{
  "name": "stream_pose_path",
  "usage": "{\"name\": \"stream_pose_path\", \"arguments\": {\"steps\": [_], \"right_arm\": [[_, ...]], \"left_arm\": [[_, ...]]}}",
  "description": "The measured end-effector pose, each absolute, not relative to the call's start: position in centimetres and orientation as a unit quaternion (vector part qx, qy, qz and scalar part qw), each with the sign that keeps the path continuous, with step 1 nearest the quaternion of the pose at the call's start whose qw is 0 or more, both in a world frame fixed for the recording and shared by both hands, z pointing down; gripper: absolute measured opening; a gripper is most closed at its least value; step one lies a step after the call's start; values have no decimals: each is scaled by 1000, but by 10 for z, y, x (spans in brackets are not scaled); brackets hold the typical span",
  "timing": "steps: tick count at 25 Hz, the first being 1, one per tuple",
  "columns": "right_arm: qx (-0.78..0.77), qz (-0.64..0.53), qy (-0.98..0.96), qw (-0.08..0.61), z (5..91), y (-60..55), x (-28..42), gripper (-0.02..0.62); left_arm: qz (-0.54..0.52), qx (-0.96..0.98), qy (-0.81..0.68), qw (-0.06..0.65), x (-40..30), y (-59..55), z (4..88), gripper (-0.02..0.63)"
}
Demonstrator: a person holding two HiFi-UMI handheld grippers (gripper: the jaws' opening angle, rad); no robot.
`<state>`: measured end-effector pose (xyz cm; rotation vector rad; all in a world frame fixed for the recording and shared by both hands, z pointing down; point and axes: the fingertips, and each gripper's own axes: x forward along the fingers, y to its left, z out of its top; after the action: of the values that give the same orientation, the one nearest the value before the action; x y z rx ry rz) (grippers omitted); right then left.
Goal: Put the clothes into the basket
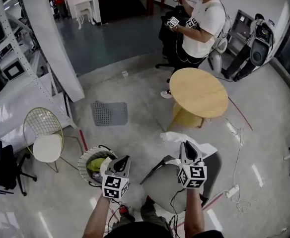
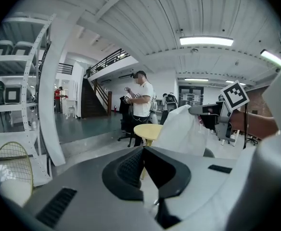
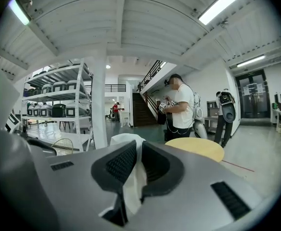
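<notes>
Standing over a grey chair (image 1: 167, 185), the person has a gripper in each hand, both held out in front at about the same height. The right gripper (image 1: 185, 145) has its jaws clamped on a white garment (image 1: 198, 146). In the right gripper view, the cloth (image 3: 132, 179) runs down the narrow slot between the ribbed pads, and a rounded fold pokes up just past the tips. From the head view, the rest of the garment spreads beyond the jaws and droops over the chair's far edge, close to the round wooden table (image 1: 198, 92). In the left gripper view, the same garment (image 2: 183, 129) hangs as a pale sheet off to the right, well apart from that gripper's own jaws.

The left gripper (image 1: 123, 159) has its jaws brought together at the tips. A pale sliver shows in the gap behind them, and I cannot tell what it is.

The wire basket (image 1: 84, 158) sits on the floor just to the left of the left gripper, with yellow-green clothing (image 1: 96, 163) already inside. The white garment is off to the basket's right, not over it.

Further off, another person (image 1: 200, 21) stands behind the table.
</notes>
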<state>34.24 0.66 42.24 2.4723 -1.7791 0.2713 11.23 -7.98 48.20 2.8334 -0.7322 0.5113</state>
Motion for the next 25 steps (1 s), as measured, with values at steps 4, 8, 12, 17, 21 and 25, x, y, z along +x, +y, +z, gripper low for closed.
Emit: {"name": "stream_pose_path", "arguments": {"steps": [4,8,12,17,21,25], "right_arm": [[794,85,-601,40,415,-9,316,55],[775,77,-626,36,406,-25,287,55],[753,76,-654,26,395,-45,255,55],[723,85,-686,15,400,-73,210,55],[685,85,-724,3,394,-93,162,55],[643,79,-761,2,393,-114,106,55]], "left_arm": [[163,946,-266,85,86,-84,473,8],[157,939,-293,85,54,-87,468,6],[152,929,-325,86,19,-91,460,7],[149,914,-366,90,-31,-101,461,7],[146,901,-398,94,-70,-104,462,7],[145,886,-427,104,-106,-104,467,7]]}}
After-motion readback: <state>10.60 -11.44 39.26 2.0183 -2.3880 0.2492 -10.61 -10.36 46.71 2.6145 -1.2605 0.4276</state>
